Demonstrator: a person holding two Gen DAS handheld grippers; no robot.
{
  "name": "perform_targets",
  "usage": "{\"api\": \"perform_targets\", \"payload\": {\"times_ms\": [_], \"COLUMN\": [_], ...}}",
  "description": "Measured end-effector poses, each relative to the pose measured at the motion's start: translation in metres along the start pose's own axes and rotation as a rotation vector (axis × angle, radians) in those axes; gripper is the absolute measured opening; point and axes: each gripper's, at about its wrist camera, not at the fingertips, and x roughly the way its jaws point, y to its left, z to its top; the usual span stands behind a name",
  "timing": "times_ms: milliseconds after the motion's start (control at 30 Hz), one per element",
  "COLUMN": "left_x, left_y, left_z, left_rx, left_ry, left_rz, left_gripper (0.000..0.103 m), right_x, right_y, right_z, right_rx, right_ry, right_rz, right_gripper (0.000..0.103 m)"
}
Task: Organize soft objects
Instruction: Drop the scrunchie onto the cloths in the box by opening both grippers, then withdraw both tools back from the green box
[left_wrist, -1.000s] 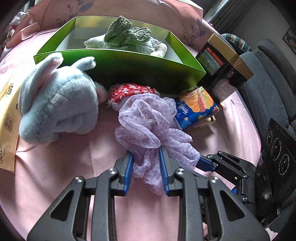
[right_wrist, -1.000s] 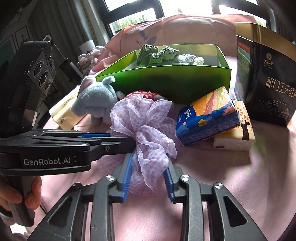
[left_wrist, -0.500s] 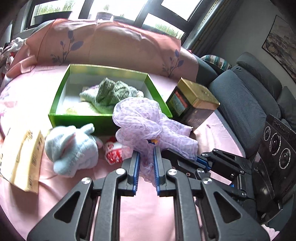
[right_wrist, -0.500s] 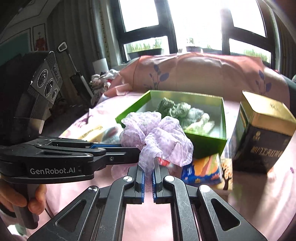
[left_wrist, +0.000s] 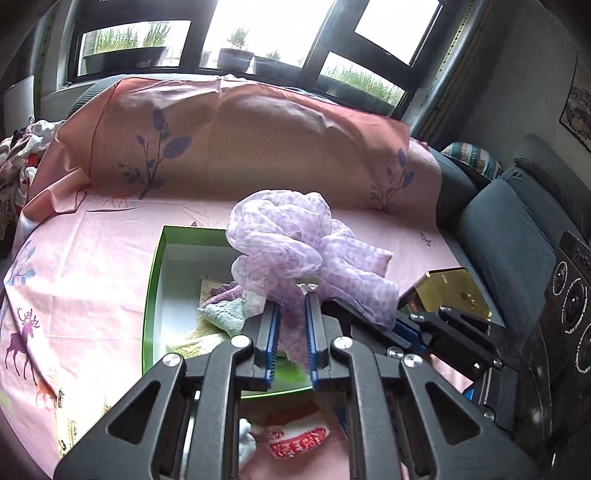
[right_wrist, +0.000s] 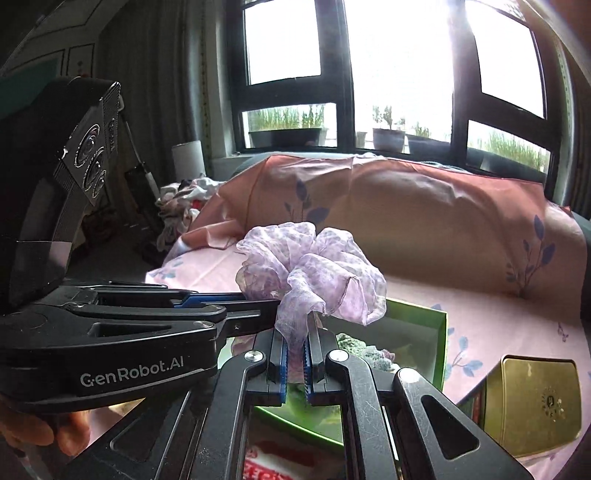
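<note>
I have both tools clamped on the same bundle of sheer lilac gauze fabric (left_wrist: 280, 240). My left tool (left_wrist: 290, 317) pinches a fold hanging from its underside. My right tool (right_wrist: 295, 332) pinches another fold close beside it, coming in from the right side of the left view. I judge that two grips suit it because the gauze is limp and loose, so a single pinch would let the rest trail down and snag.

The bundle hangs in the air above the open green cardboard box (left_wrist: 151, 291), which stands on the pink bed sheet (left_wrist: 92, 266). Folded knitted cloths (left_wrist: 221, 306) already lie inside the box. That is why I hold the gauze here: it looks meant to join them.

The gauze has no clear long axis. It is bunched into a rounded puff, with its ruffles fanning up and away from me and its gathered neck pointing down into my tools. A gold-lidded tin (right_wrist: 532, 402) stands beside the box, on its right. A red-and-white patterned soft item (left_wrist: 295, 443) lies on the bed on my near side of the box.
</note>
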Motion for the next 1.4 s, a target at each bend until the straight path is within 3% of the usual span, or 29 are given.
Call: {"api": "perform_targets", "payload": {"times_ms": [167, 233, 333, 367, 400, 433, 467, 500, 633, 1133, 1400], "left_x": [0.041, 0.052, 0.057, 0.056, 0.054, 0.051, 0.046, 0.042, 0.025, -0.054, -0.068], "left_y": [0.025, 0.032, 0.041, 0.045, 0.049, 0.051, 0.053, 0.054, 0.053, 0.036, 0.016], "left_z": [-0.002, -0.005, -0.007, -0.008, -0.008, -0.008, -0.008, -0.008, -0.012, -0.065, -0.106], "left_rx": [-0.044, -0.050, -0.053, -0.063, -0.073, -0.079, -0.083, -0.085, -0.096, -0.112, -0.050], "left_ry": [0.062, 0.089, 0.105, 0.102, 0.099, 0.091, 0.083, 0.082, 0.077, 0.018, 0.025], "left_rz": [0.056, 0.078, 0.125, 0.124, 0.120, 0.121, 0.125, 0.124, 0.122, 0.087, 0.144], "left_gripper": [0.014, 0.019, 0.053, 0.074, 0.090, 0.094, 0.095, 0.095, 0.102, 0.102, 0.102], "right_x": [0.043, 0.053, 0.057, 0.056, 0.053, 0.049, 0.042, 0.037, 0.012, -0.082, -0.102], "right_y": [-0.010, -0.012, -0.019, -0.024, -0.028, -0.032, -0.034, -0.036, -0.041, -0.032, -0.019], "right_z": [-0.012, -0.017, -0.022, -0.022, -0.023, -0.024, -0.025, -0.025, -0.028, -0.086, -0.114], "right_rx": [0.019, 0.016, 0.021, 0.031, 0.045, 0.062, 0.071, 0.074, 0.094, 0.106, 0.099], "right_ry": [0.084, 0.116, 0.144, 0.146, 0.146, 0.133, 0.114, 0.102, 0.078, 0.046, 0.059], "right_rz": [-0.042, -0.070, -0.111, -0.116, -0.115, -0.117, -0.120, -0.119, -0.122, -0.134, -0.138], "right_gripper": [0.008, 0.014, 0.023, 0.032, 0.054, 0.064, 0.073, 0.074, 0.074, 0.075, 0.075]}}
